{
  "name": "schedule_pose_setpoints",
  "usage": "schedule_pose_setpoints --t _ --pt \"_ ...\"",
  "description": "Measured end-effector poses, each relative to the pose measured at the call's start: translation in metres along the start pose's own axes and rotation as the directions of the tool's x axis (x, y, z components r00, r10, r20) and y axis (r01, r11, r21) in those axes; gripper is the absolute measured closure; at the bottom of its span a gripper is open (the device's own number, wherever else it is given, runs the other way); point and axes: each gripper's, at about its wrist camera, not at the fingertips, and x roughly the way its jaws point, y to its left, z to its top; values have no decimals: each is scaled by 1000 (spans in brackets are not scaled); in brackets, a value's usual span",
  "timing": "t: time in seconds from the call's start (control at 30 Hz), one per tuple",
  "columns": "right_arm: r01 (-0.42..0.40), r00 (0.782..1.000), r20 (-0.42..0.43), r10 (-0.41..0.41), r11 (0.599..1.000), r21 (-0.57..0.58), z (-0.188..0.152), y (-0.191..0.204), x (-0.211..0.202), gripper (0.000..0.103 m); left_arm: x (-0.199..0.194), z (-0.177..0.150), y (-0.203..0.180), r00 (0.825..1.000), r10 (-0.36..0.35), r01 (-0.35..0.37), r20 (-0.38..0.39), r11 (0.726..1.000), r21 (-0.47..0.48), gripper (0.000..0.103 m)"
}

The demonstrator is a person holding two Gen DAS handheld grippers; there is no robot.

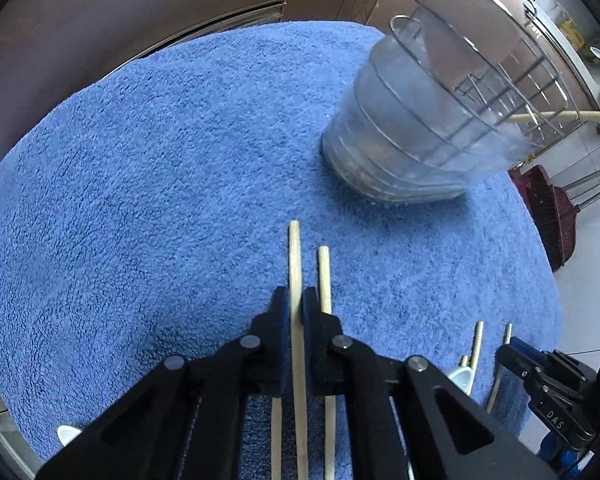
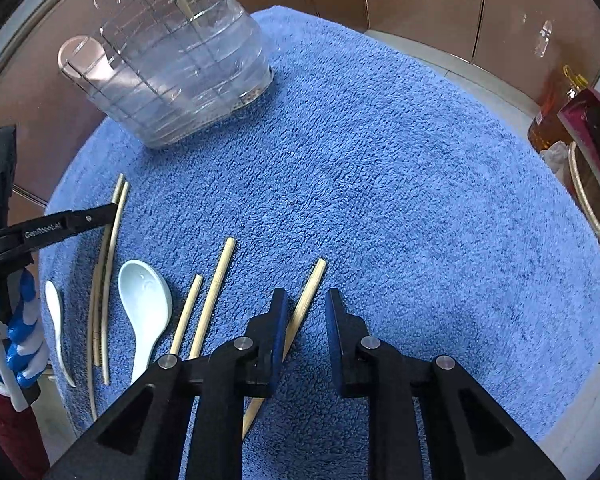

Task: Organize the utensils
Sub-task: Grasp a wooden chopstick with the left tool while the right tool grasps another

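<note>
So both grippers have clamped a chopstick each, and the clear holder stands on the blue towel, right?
Not quite. Only the left gripper has clamped a chopstick. In the right wrist view the right gripper stands open, its chopstick lying unpinched beside one finger. The clear holder does stand on the blue towel.

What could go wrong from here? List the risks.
1. The left gripper pinches one chopstick with another chopstick close beside it; lifting may drag the neighbour along.
2. The right gripper is open, and its chopstick lies against one finger rather than centred, so closing may push it aside.
3. The clear holder looks light; a hard poke might tip it.
</note>
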Motion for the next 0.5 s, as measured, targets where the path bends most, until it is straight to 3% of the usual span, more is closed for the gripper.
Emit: schedule_pose_setpoints --t 0.2,0.5 --pt "68 998 -6 -69 997 -27 0 9 2 91 0 0 0 1000 -7 7 15 1000 -3 98" --pt "-35 999 40 33 998 54 -16 -2 -11 98 -34 -29 8 995 -47 48 92 999 -10 98"
